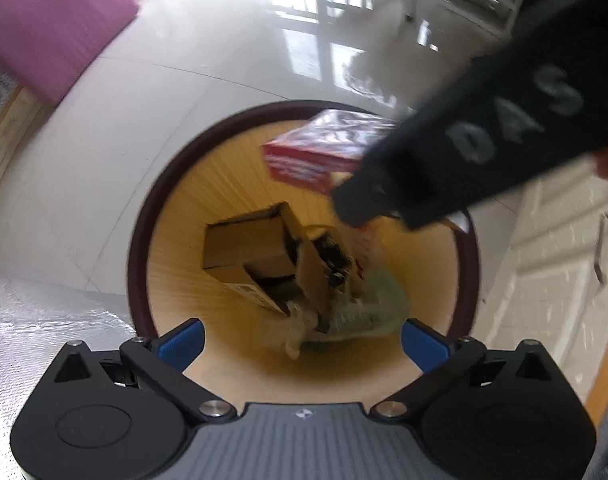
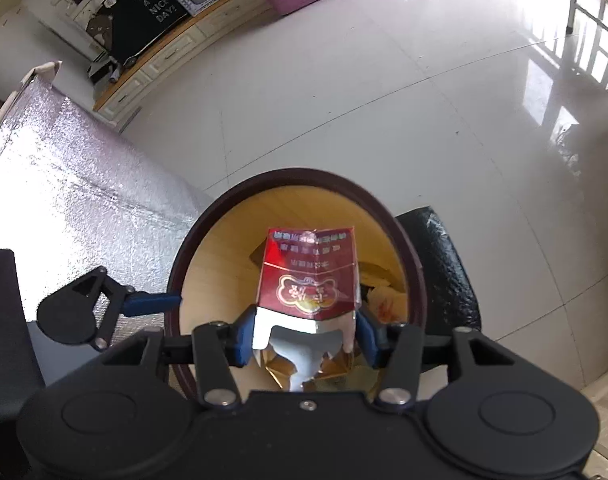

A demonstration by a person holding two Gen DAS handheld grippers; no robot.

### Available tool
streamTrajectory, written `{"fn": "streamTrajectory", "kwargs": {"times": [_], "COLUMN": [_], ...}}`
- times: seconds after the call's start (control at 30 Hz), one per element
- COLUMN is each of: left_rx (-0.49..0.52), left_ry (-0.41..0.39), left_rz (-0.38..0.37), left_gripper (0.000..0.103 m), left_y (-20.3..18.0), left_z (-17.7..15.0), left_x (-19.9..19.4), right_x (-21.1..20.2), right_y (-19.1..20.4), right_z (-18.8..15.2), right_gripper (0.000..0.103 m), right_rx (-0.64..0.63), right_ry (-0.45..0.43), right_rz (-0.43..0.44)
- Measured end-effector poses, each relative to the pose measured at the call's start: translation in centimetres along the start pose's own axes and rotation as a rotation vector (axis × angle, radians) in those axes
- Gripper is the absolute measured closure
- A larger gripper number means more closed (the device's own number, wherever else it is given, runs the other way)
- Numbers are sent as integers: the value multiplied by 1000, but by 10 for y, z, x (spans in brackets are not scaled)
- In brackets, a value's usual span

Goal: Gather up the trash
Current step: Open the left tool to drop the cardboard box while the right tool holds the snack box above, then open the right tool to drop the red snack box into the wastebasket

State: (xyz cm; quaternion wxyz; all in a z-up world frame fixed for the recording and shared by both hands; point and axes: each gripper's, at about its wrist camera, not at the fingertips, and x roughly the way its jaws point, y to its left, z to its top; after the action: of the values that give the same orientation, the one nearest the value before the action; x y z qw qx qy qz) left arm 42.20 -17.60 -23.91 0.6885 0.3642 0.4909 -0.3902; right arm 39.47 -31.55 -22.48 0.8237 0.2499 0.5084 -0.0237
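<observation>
A round bin with a dark rim and a pale yellow inside fills the left wrist view. A brown cardboard box and crumpled paper lie at its bottom. My left gripper hangs over the bin's near edge, open wide, with nothing between its blue pads. My right gripper reaches in from the right and holds a red box over the opening. In the right wrist view the red box stands between the pads of the right gripper, above the bin rim. One blue left finger shows at the left.
A silver foil mat lies left of the bin on the glossy white tile floor. A black crinkled bag sits against the bin's right side. A purple cushion and white cabinets stand farther off.
</observation>
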Motion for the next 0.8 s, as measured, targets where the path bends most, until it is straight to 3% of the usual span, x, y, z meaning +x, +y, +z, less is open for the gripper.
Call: {"fn": "streamTrajectory", "kwargs": {"times": [0.07,0.13,0.2,0.47,0.53,0.8], "left_rx": [0,8,14,-32,-48,-140], "left_ry": [12,16,21,48,46,30], "left_rz": [-19,-27,-32,-23,-28,-26], "left_gripper": [0,0,0,0,0,0], "left_y": [1,-9,-12,-5,-3,-4], "left_z": [-1,2,1,-2,-4,-14], "left_x": [-2,-1,-5,-9,-12,-19], "right_x": [2,3,3,5,5,-5], "right_y": [0,0,1,-7,-5,1], "right_z": [0,0,0,-8,-11,-18], "right_gripper": [45,28,20,15,10,2], "right_rx": [4,-2,-23,-28,-38,-71], "right_ry": [0,4,6,64,72,49], "right_rz": [8,5,-20,-56,-62,-81]}}
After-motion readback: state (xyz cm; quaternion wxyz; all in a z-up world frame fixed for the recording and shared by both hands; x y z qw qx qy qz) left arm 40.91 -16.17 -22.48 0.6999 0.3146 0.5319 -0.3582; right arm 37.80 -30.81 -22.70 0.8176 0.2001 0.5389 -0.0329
